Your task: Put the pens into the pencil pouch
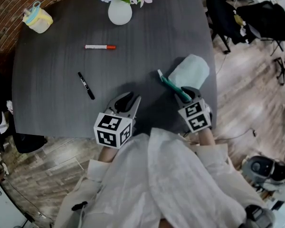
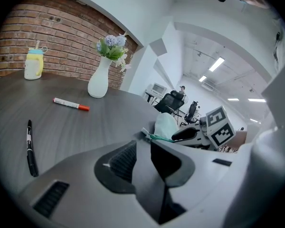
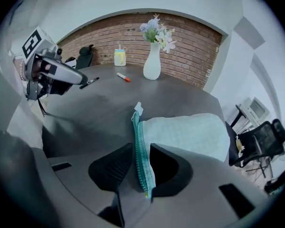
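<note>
1. Right gripper view: the right gripper is standing open. The teal zipper edge of the pencil pouch is running up between its jaws. The edge is leaning on one jaw with a gap to the other pad, so nothing is clamping it.
2. The head view isn't resolving that gap. It is showing the pouch lying flat on the table straight ahead of the right gripper's tips, with the zipper end reaching in under them.
3. Left gripper view: the left gripper is holding its jaws apart with nothing between them. The pouch and the right gripper are sitting just ahead and to the right of its tips.
4. The black pen is lying near the left gripper, on its left. The red-capped marker is lying farther ahead, well apart from both grippers.
5. The vase and yellow cup are standing at the far edge. Only the gripper views are showing the brick wall behind them.
</note>
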`<state>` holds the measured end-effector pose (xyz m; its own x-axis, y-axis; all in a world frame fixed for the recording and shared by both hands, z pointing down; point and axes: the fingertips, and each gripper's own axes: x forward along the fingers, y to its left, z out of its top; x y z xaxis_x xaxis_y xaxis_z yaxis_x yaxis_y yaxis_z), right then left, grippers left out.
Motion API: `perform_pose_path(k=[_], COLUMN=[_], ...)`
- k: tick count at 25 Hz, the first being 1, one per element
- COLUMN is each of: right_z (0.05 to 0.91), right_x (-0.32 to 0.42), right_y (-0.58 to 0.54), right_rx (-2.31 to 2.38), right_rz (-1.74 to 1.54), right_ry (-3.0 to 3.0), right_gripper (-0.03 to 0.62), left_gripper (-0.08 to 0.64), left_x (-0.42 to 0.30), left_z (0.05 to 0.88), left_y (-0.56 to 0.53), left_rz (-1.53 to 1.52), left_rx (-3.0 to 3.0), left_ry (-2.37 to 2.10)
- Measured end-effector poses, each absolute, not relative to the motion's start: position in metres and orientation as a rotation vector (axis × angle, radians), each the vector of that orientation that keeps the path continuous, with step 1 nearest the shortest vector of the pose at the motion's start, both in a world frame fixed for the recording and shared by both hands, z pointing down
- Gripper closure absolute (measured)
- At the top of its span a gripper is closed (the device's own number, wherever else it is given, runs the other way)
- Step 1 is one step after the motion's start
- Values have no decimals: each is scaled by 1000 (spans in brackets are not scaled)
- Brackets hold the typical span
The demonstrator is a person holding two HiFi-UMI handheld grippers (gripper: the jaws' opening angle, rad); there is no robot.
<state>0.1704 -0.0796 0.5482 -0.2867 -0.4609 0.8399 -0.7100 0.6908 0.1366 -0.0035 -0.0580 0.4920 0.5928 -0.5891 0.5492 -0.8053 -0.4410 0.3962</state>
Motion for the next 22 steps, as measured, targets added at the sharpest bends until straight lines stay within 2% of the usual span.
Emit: perform_pose_path(k=[6,12,22], right_z=[550,547,513], right_x=[174,174,137], right_y=[-81,-84,-90], right_rx=[866,893,903], right_rz=[206,270,348], right_ry=[-1875,-1877,-2034], right_gripper=[500,562,568], left_gripper=[469,469,469], left_x=[-3,-8,-16], left_z=[491,489,482], left_y=[-59,-60,-61], left_rz=[445,447,425], left_rx=[2191,2196,2215], left_ry=[-1079,-1083,-1095])
